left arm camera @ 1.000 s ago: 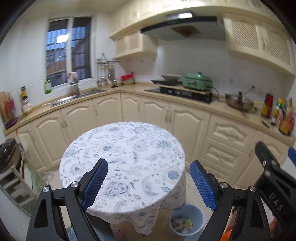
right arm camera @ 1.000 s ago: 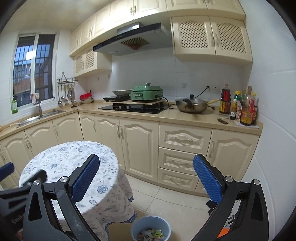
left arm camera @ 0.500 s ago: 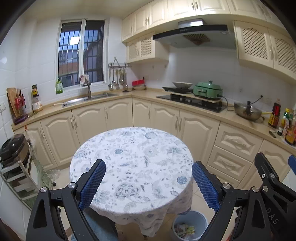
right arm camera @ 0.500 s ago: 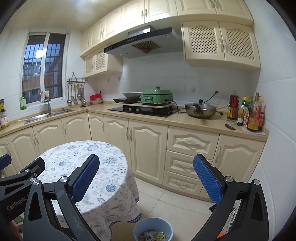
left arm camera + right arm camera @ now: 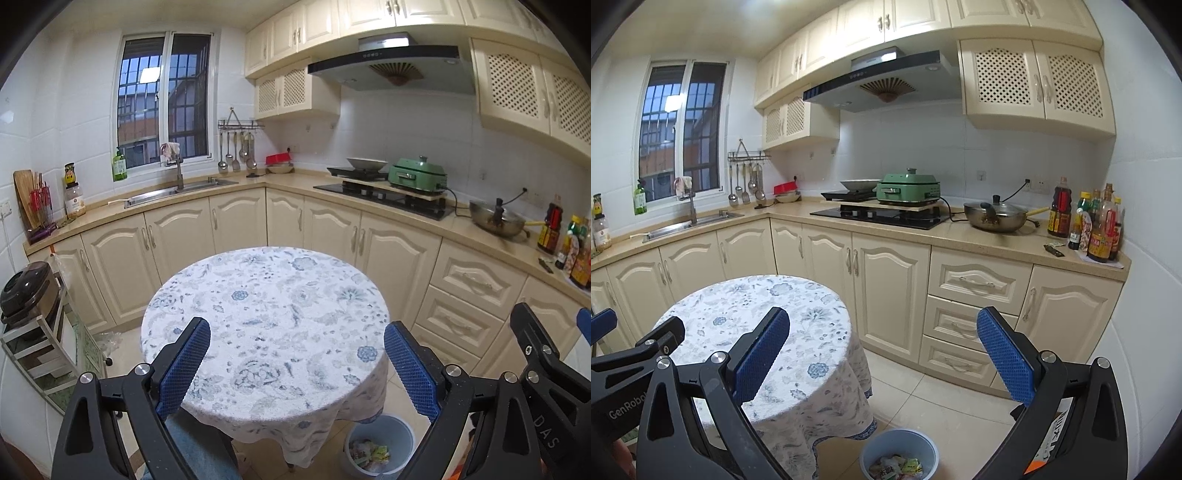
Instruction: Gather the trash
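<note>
Left tool (image 5: 297, 363) hangs over the near edge of the round tabletop (image 5: 266, 295), which is covered in a blue floral cloth. Its jaws are released, spread wide with nothing between the blue pads (image 5: 183, 365), and they have just been opening a bit further. Right tool (image 5: 882, 358) is also released, jaws wide, nothing gripped; it sits right of the tabletop (image 5: 757, 314), aimed across the tile floor (image 5: 934, 402) toward the lower cabinets (image 5: 894, 291). Each tool shows at the edge of the other's view, the right tool's black frame at right in the left view, the left tool's at left in the right view.

Trash (image 5: 895, 467): crumpled wrappers, green and yellow among them, lie inside the pale blue bin (image 5: 899, 441) on the floor, just beside the hanging cloth, at the tabletop's right side. In the left view the bin (image 5: 380, 424) peeks out below the cloth edge, with the trash (image 5: 369, 450) inside. No loose trash on the cloth top.

Background: counter along the wall with a sink (image 5: 177, 192), a black hob (image 5: 879, 216), a green electric pot (image 5: 908, 188), a lidded wok (image 5: 995, 216) and sauce bottles (image 5: 1097, 225) at the far right. A range hood (image 5: 879, 79) hangs above the hob, and the window (image 5: 162, 99) is behind the sink.
</note>
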